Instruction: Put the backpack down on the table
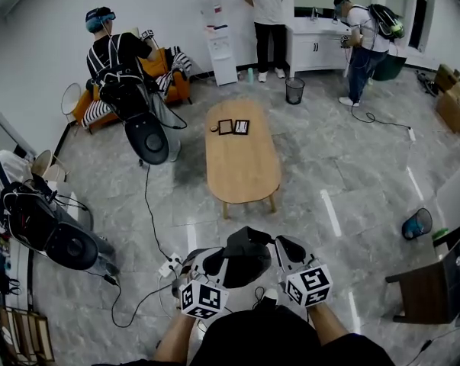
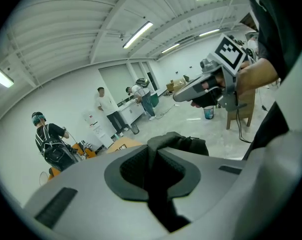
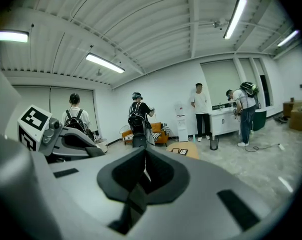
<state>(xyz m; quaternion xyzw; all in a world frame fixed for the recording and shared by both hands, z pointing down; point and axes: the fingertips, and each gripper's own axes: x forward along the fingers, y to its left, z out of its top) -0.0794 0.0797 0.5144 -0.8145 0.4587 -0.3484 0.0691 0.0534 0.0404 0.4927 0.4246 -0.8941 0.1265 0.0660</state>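
The black backpack (image 1: 246,252) hangs between my two grippers, low in the head view and above the floor, short of the table. My left gripper (image 1: 211,264) is shut on a fold of its black fabric (image 2: 177,143), which runs down between the jaws. My right gripper (image 1: 284,255) is shut on a dark strap (image 3: 135,196) of the backpack. The oval wooden table (image 1: 243,166) stands ahead, its near end just past the backpack. The left gripper view also shows the right gripper (image 2: 198,86), and the right gripper view shows the left gripper (image 3: 65,141).
Two small picture frames (image 1: 233,126) lie at the table's far end. A power strip and cables (image 1: 168,265) lie on the floor to my left. A wooden chair (image 1: 428,288) and blue bin (image 1: 417,223) stand right. Several people stand around; a bin (image 1: 294,90) is beyond the table.
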